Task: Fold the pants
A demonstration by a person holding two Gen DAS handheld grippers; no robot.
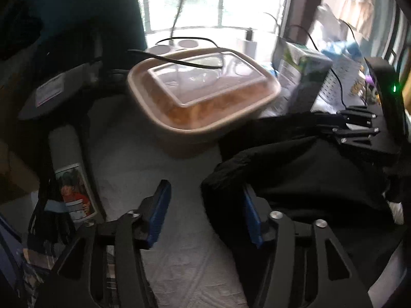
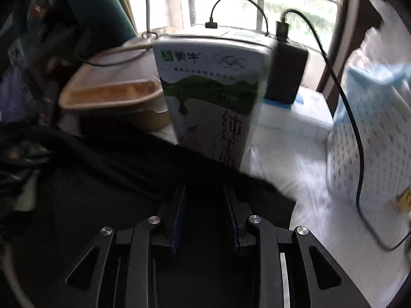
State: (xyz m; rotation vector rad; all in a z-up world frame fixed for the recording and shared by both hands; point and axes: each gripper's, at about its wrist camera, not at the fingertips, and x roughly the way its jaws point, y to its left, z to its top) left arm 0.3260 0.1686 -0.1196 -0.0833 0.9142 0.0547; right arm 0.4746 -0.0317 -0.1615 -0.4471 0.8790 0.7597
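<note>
The black pants (image 1: 303,177) lie bunched on a white patterned cloth (image 1: 179,261), at the right of the left wrist view. My left gripper (image 1: 205,184) stands open. A fold of the pants edge sits inside its jaws against the right blue pad (image 1: 253,220), while the left pad (image 1: 158,213) is well clear over bare cloth. My right gripper (image 1: 357,125) rests on the far side of the pants. In the right wrist view the right gripper (image 2: 204,188) is low over the pants (image 2: 108,184), its jaws narrow. The gap between them is all black, so a grip cannot be made out.
A tan food container (image 1: 203,89) with a clear lid stands just beyond the pants, a black cable across it. Next to it stand a milk carton (image 2: 210,97) and a black charger (image 2: 285,71) with cables. A white dotted bag (image 2: 372,141) is at the right, and a grey tube with a photo (image 1: 72,179) at the left.
</note>
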